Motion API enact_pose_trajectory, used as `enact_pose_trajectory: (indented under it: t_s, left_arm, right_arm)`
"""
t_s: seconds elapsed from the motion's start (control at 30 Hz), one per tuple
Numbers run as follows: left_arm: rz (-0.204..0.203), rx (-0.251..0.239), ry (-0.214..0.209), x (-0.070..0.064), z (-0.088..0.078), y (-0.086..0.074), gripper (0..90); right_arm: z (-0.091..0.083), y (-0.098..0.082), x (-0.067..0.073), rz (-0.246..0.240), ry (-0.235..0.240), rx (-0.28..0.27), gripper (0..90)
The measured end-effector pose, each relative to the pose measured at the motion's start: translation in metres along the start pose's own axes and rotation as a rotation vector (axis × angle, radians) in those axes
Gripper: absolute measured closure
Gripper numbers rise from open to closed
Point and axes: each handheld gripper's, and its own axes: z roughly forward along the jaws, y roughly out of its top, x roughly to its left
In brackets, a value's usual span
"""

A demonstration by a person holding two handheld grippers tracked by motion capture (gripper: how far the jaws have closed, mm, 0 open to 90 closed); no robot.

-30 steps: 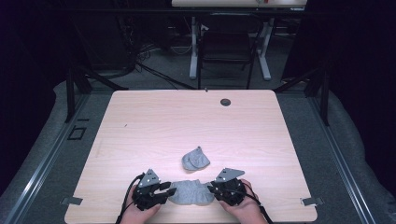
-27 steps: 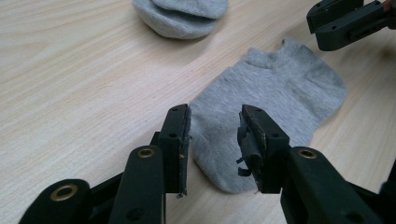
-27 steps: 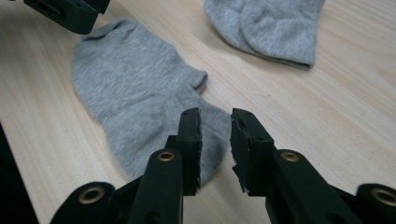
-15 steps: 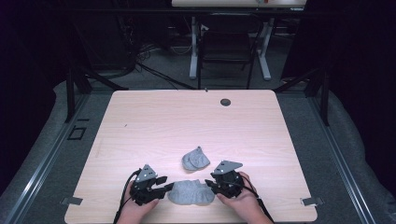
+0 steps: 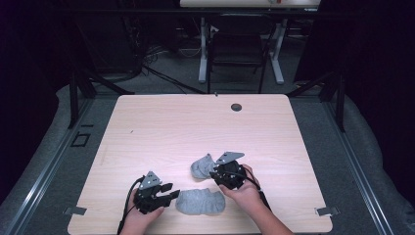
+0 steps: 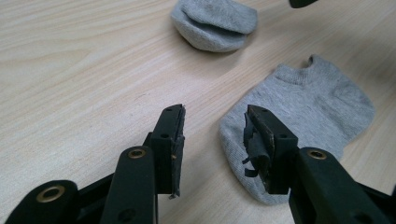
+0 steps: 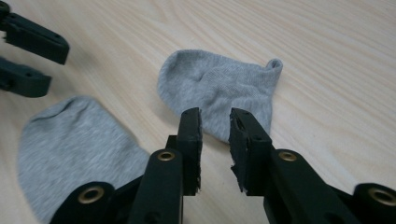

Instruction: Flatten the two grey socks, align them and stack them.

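Near edge first: the flat sock (image 5: 200, 202) lay spread on the table (image 5: 161, 127), between the two hands. A sec earlier both grippers were at its ends; now neither touched it. The left gripper (image 5: 165, 192) sat just left of that sock, approx. where it had been, jaws spread w/ nothing between them, the sock's toe just past the right jaw in the left gripper view. Its jaws had opened a bit further over the last sec.

Bigger change: the right gripper (image 5: 215, 172) had left the flat sock and shifted farther from the near edge, to the bunched sock (image 5: 201, 166) lying mid-table, right of centre. In the right gripper view its jaws had just been closing, a narrow gap left, nothing between the pads, the bunched sock (image 7: 219, 91) just beyond the tips.

Judgement: first sock prob. done being flattened; the right hand was lining up to grab the 2nd, not yet gripped.
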Motion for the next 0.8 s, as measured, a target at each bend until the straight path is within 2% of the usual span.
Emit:
enact_pose_trajectory:
  t_s: [0.3,0.43,0.63,0.73,0.8]
  left_arm:
    - [0.002,-0.001,0.004,0.000,0.001,0.000,57.7]
    - [0.005,0.003,0.001,0.000,0.001,0.000,57.7]
    - [-0.001,-0.004,0.003,0.001,0.001,0.000,57.7]
    - [0.000,-0.009,0.009,0.001,0.001,0.000,57.7]
    - [0.001,-0.009,0.009,0.001,0.002,0.001,57.7]
  right_arm:
    - [0.029,0.011,0.006,-0.010,-0.007,0.018,75.9]
    - [0.040,0.013,0.012,-0.028,-0.019,0.021,72.2]
    - [0.050,0.012,0.011,-0.059,-0.046,0.074,70.9]
    - [0.054,0.011,0.011,-0.062,-0.061,0.087,73.3]
    - [0.054,0.011,0.012,-0.060,-0.070,0.091,77.9]
